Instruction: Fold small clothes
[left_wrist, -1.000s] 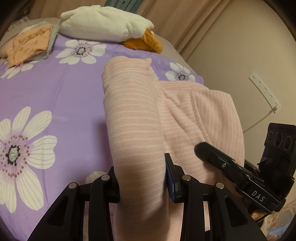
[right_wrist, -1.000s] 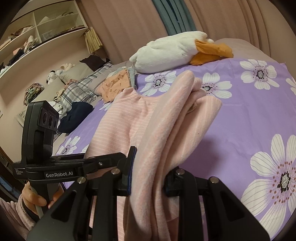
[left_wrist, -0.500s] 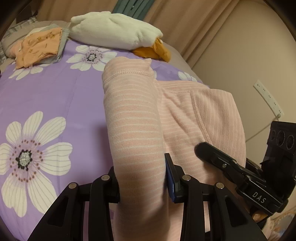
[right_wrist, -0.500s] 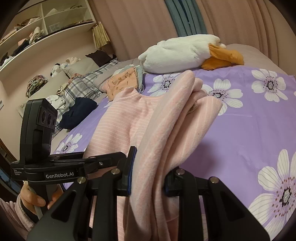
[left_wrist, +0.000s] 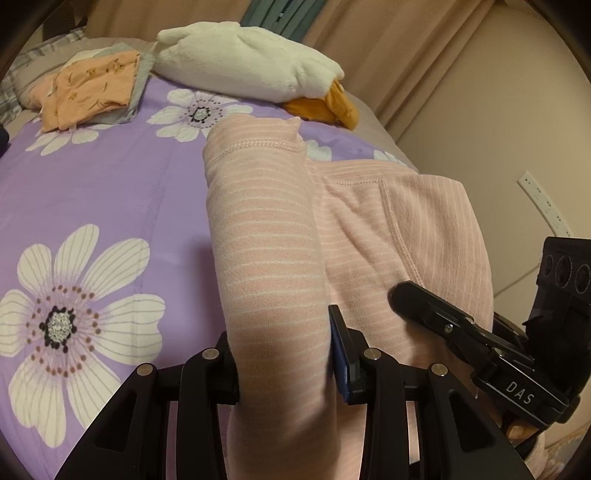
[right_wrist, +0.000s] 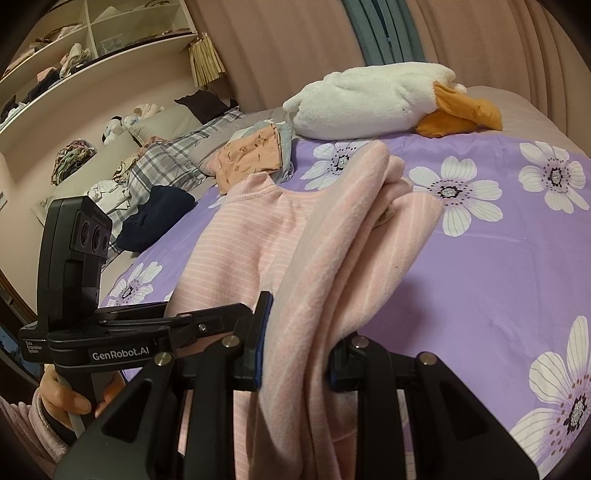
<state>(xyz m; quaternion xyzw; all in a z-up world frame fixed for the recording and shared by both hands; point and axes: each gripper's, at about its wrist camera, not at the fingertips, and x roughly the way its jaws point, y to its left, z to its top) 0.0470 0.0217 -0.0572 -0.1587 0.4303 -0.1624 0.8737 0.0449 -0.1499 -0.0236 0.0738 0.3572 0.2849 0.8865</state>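
Pink striped garment (left_wrist: 266, 258): lower end ran off the bottom edge in both wrist views.
Left gripper (left_wrist: 284, 362): pad faces were covered by the bunched cloth.
Right gripper (right_wrist: 295, 354): right pad was buried under the fabric folds.
Hand (right_wrist: 68, 397): partly behind the handle, cut by the fisheye rim.
Shelf items (right_wrist: 55, 70): too small to identify.

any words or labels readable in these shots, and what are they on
"DAS" on the right gripper, seen from the left wrist view.
"GenRobot.AI" on the left gripper, seen from the right wrist view.
Small white print at that same body's left end: too small to read.
Nothing readable on the pink striped garment or the floral bedspread.
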